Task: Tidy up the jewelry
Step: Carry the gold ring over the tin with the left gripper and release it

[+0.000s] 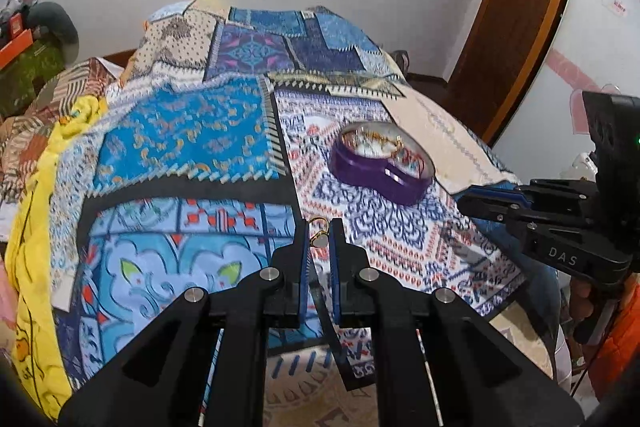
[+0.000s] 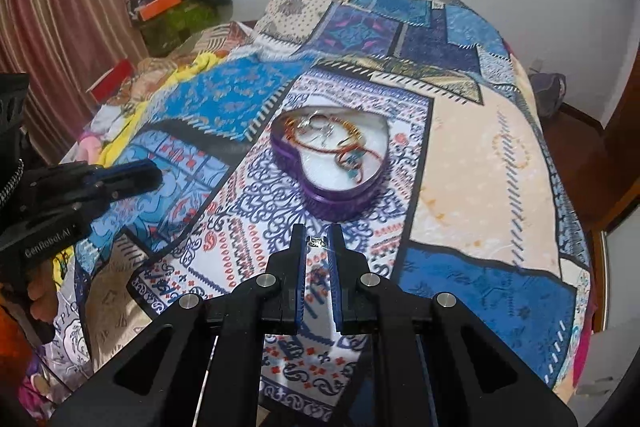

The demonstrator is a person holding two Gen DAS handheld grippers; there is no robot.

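Note:
A purple heart-shaped box point(image 1: 382, 173) with a white lining sits on the patterned bedspread and holds several pieces of jewelry point(image 2: 336, 143); it also shows in the right wrist view point(image 2: 332, 199). My left gripper point(image 1: 319, 239) is shut on a gold ring point(image 1: 319, 235) with a pale stone, held above the bedspread left of the box. My right gripper point(image 2: 317, 242) is shut on a small silver ring point(image 2: 316, 241), just in front of the box. Each gripper shows in the other's view: the right point(image 1: 492, 201), the left point(image 2: 132, 175).
The bed is covered by a blue, white and beige patchwork bedspread point(image 2: 480, 167). A yellow cloth point(image 1: 36, 227) lies along its left side. A brown door point(image 1: 516, 19) stands at the right, clutter point(image 2: 168, 7) at the far left corner.

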